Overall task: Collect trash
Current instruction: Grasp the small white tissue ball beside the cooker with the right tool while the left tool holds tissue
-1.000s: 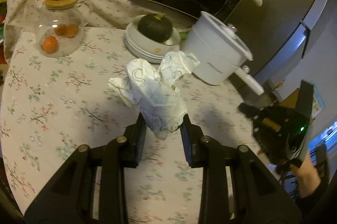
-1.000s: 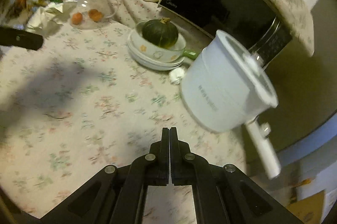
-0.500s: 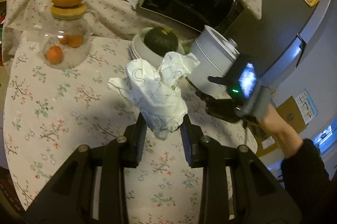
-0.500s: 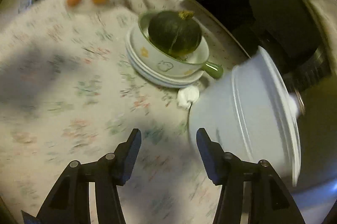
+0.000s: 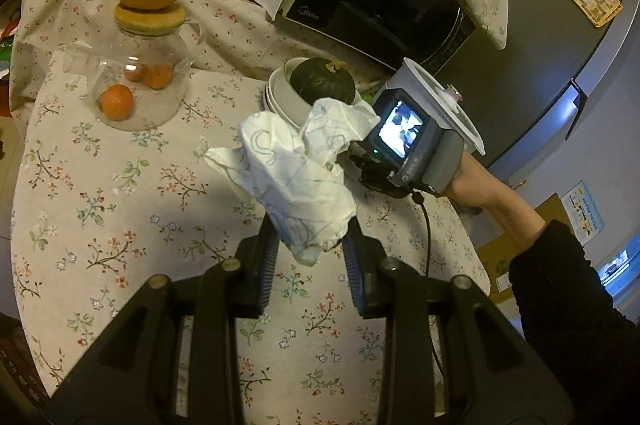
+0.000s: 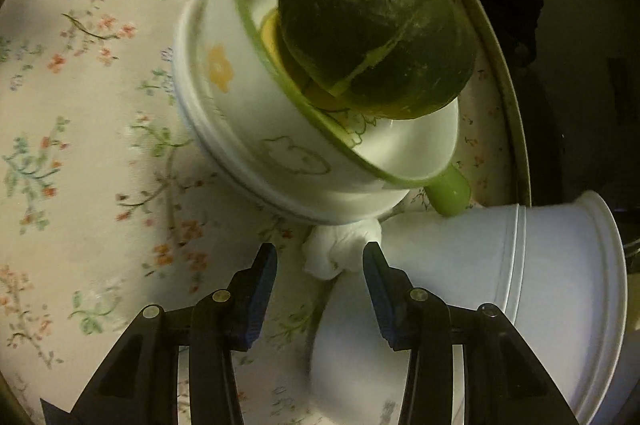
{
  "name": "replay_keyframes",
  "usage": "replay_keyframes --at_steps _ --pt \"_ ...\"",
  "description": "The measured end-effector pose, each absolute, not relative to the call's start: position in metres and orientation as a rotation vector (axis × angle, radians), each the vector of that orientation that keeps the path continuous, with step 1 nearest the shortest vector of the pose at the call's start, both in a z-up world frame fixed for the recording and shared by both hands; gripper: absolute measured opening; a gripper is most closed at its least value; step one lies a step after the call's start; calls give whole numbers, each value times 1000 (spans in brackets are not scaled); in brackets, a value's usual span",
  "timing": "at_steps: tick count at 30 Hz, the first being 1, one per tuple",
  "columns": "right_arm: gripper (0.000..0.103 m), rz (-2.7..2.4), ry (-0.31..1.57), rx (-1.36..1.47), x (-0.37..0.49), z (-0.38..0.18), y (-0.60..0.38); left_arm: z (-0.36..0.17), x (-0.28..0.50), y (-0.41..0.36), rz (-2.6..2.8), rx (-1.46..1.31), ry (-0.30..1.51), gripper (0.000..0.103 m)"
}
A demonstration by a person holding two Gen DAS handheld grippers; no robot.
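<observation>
A: Left gripper (image 5: 310,257) clamped on a big crumpled paper wad (image 5: 294,173), held clear above the floral tablecloth (image 5: 100,185). That piece is secured.

B: Right gripper (image 6: 320,277)?

A: Jaws closing, nothing pinched yet. A small white paper ball (image 6: 340,251) sits between the pads, lying on the cloth in the gap between the stacked bowls (image 6: 248,129) on the left and the white pot (image 6: 500,289) on the right.

B: Tight spot. Risks?

A: Several, as I judge it. The ball lies at the very tips, so a shallow bite could squirt it farther under the bowl rim. The right finger (image 6: 380,289) is just beside the pot wall; closing off-centre could nudge the pot. The top bowl sits tilted with a dark green squash (image 6: 372,25) in it, so a knock on the stack might tip that.

B: And the left load?

A: Paper is springy and bulges well past the pads; a jolt could work it loose.
</observation>
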State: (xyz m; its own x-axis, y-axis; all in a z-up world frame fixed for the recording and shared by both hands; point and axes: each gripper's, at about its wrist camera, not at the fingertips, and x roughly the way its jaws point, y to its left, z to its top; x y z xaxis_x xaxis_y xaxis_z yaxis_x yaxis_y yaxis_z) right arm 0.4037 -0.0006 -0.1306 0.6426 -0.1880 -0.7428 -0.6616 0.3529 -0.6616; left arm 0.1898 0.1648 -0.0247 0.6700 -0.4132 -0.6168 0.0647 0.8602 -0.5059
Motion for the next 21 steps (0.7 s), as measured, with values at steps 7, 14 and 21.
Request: replay_keyframes --at_steps 7,14,21 --pt "42 363 856 -1255 415 -139 2 -22 189 163 -286 -473 786 33" --pt "42 345 842 -1328 427 -144 5 -24 190 162 -287 -474 794 33" --pt "26 268 765 -1405 433 -156 4 -23 189 162 -291 -477 791 33"
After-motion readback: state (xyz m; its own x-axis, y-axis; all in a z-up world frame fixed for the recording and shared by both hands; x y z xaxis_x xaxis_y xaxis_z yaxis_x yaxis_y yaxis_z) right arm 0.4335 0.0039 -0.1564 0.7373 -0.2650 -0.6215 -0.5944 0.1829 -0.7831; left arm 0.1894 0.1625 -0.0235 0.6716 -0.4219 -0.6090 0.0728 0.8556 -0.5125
